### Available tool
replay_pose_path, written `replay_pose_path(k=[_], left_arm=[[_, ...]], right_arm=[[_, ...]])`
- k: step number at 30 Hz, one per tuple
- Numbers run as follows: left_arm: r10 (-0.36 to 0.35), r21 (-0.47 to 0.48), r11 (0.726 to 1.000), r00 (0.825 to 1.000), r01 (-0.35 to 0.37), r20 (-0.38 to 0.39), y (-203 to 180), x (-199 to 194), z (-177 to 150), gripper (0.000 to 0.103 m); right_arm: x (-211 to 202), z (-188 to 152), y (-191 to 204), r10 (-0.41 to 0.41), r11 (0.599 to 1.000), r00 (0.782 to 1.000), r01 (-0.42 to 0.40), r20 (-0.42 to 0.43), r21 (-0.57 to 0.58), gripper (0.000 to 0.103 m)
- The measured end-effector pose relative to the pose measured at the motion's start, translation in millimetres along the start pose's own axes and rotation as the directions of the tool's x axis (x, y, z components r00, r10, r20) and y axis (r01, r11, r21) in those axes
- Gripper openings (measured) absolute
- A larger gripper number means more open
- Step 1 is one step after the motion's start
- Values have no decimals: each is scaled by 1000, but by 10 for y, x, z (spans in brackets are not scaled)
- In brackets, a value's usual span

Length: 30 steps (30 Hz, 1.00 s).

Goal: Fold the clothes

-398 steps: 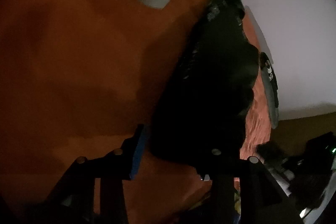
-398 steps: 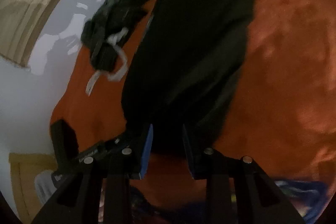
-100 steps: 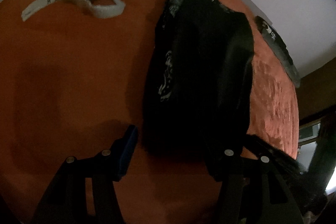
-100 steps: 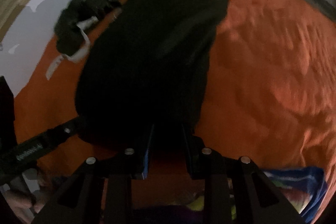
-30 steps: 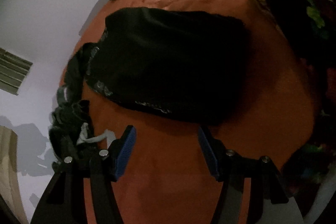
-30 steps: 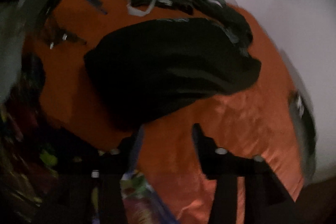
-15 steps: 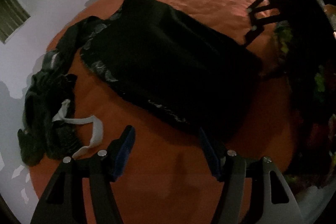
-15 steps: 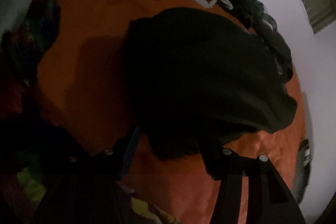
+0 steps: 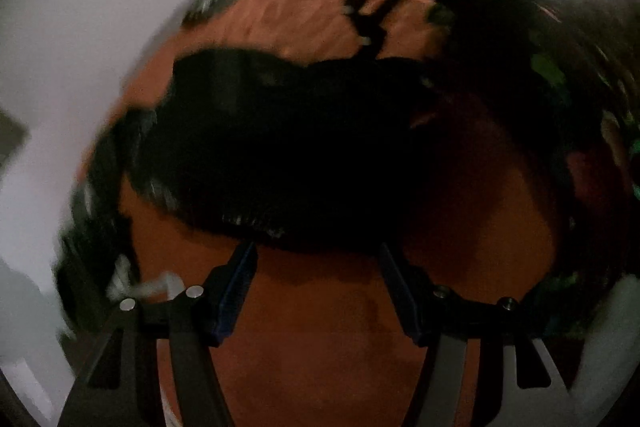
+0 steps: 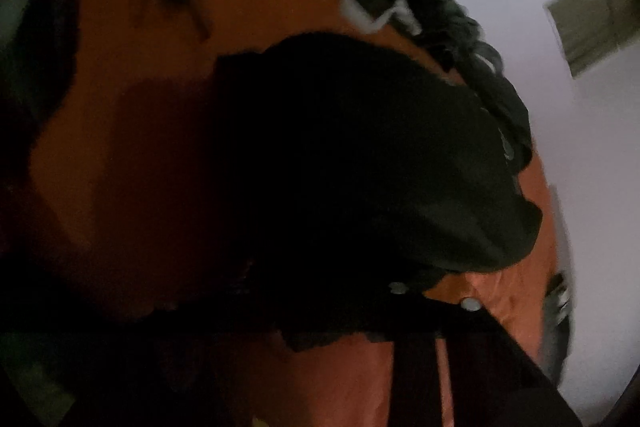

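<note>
Left gripper, fingers apart, at the near edge of the black garment on the orange bedspread. Right gripper's state cannot be told. Next fold probably needs both grippers clamping that edge

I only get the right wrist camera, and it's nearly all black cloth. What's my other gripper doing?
Observer: The left gripper is open, with nothing between its blue pads.
Operator: Is it near the black thing?
Observer: Yes. The black garment lies on the orange bedcover, and its near edge comes right up to that gripper's fingertips.
Operator: And where's mine?
Observer: The right gripper shows at the garment's far edge. It's too blurry to tell if it is shut.
</note>
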<state>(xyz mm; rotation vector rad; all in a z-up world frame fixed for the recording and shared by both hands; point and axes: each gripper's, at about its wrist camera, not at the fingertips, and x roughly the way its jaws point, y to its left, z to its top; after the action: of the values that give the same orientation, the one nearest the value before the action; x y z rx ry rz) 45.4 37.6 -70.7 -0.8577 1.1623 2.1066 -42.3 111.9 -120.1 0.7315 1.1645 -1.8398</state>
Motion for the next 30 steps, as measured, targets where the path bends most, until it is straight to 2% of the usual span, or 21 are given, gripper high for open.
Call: replay_pose_path(k=[2, 6, 10, 14, 18, 19, 22, 24, 27, 30], left_arm=[[55, 37, 998, 997, -57, 51, -78, -54, 29, 65], [174, 52, 982, 976, -182, 133, -157, -58, 124, 65], [250, 54, 964, 954, -262, 166, -196, 14, 215, 65], [302, 94, 942, 938, -321, 172, -260, 144, 229, 65], [270, 190, 936, 952, -295, 146, -421, 234, 150, 65], [257, 244, 928, 958, -282, 131, -495, 258, 104, 65], [238, 371, 894, 967, -253, 88, -656, 309, -25, 65], [237, 406, 882, 970, -238, 54, -671, 292, -79, 65], [223, 369, 902, 973, -226, 52, -571, 148, -36, 65], [221, 312, 920, 971, -239, 92, -486, 21, 79, 65]], right_arm=[[-202, 17, -259, 52, 992, 998, -55, 32, 117, 18], [-474, 83, -735, 126, 945, 988, -147, 89, 292, 17], [-592, 179, -927, 160, 913, 981, -191, 114, 361, 15], [-665, 230, -888, 170, 910, 979, -201, 116, 362, 14], [-644, 241, -852, 167, 920, 982, -189, 93, 343, 14], [-624, 238, -823, 158, 930, 984, -175, 77, 325, 14], [-486, 236, -579, 123, 969, 992, -119, -5, 216, 14], [-335, 217, -382, 134, 978, 988, -119, -78, 169, 17], [-149, 157, -200, 154, 979, 978, -132, -140, 155, 20], [-95, 113, -192, 164, 973, 975, -135, -147, 185, 21]])
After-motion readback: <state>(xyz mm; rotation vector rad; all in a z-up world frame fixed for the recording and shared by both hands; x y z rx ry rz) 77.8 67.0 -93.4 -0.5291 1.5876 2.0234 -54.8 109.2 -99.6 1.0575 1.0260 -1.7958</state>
